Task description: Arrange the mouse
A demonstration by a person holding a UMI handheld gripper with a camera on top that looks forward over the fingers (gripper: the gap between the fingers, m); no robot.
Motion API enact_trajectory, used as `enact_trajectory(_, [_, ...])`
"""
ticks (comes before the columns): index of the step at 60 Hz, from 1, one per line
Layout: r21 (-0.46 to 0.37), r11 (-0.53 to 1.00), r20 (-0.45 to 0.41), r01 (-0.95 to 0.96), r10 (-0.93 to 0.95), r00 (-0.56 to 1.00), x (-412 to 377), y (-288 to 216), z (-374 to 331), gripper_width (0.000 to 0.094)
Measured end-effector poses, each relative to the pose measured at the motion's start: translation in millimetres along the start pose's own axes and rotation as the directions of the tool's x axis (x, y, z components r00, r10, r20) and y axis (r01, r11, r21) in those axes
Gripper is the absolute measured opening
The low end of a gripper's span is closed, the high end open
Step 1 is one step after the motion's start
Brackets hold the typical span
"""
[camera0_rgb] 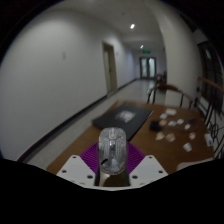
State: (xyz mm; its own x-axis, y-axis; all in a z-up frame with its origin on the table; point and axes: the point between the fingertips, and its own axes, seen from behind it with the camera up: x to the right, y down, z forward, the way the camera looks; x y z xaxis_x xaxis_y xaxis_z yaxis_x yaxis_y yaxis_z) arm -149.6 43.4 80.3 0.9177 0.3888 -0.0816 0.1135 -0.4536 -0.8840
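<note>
A clear, translucent mouse (111, 148) sits upright between my gripper's (111, 165) two fingers, its body pressed by the purple pads (93, 157) on both sides. The gripper is shut on it and holds it up in the air, well above a brown table (150, 140). The mouse's lower part is hidden between the fingers.
The brown table stretches ahead and to the right, with small white items (172, 123) and dark objects (125, 117) scattered on it. A chair (163, 93) stands beyond it. A long corridor with white walls and doors (148, 67) runs behind.
</note>
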Motion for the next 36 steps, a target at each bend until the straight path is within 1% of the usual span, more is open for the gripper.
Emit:
enact_trajectory(4, [0.117,0.993,-0.064,0.013,-0.005,0.998,34,-46,-53,0.0334])
enact_trajectory(6, [0.154,0.988,-0.11,0.027,-0.01,0.994,57,-59,-83,0.0335])
enact_trajectory(9, [0.188,0.981,-0.193,0.053,-0.016,0.981,99,-69,-122,0.0335])
enact_trajectory(12, [0.195,0.979,-0.285,0.065,-0.007,0.959,151,-62,-149,0.0334])
enact_trajectory(15, [0.166,0.986,-0.365,0.033,0.03,0.931,192,-43,-174,0.0336])
enact_trajectory(17, [0.128,0.992,-0.406,0.006,0.047,0.913,218,-18,-183,0.0334])
enact_trajectory(18, [0.108,0.994,-0.423,-0.008,0.054,0.904,232,4,-179,0.0334])
enact_trajectory(20, [0.061,0.997,-0.444,-0.05,0.072,0.893,253,21,-179,0.0333])
enact_trajectory(22, [0.012,0.996,-0.453,-0.089,0.084,0.887,265,48,-176,0.0334])
enact_trajectory(25, [-0.052,0.988,-0.442,-0.144,0.107,0.891,274,82,-168,0.0335])
enact_trajectory(26, [-0.066,0.986,-0.438,-0.155,0.111,0.892,274,106,-168,0.0337])
enact_trajectory(31, [-0.123,0.97,-0.436,-0.208,0.135,0.89,288,135,-153,0.0339])
enact_trajectory(32, [-0.132,0.969,-0.439,-0.211,0.133,0.888,291,140,-152,0.0353])
enact_trajectory(36, [-0.144,0.963,-0.446,-0.227,0.141,0.884,295,158,-148,0.0383])
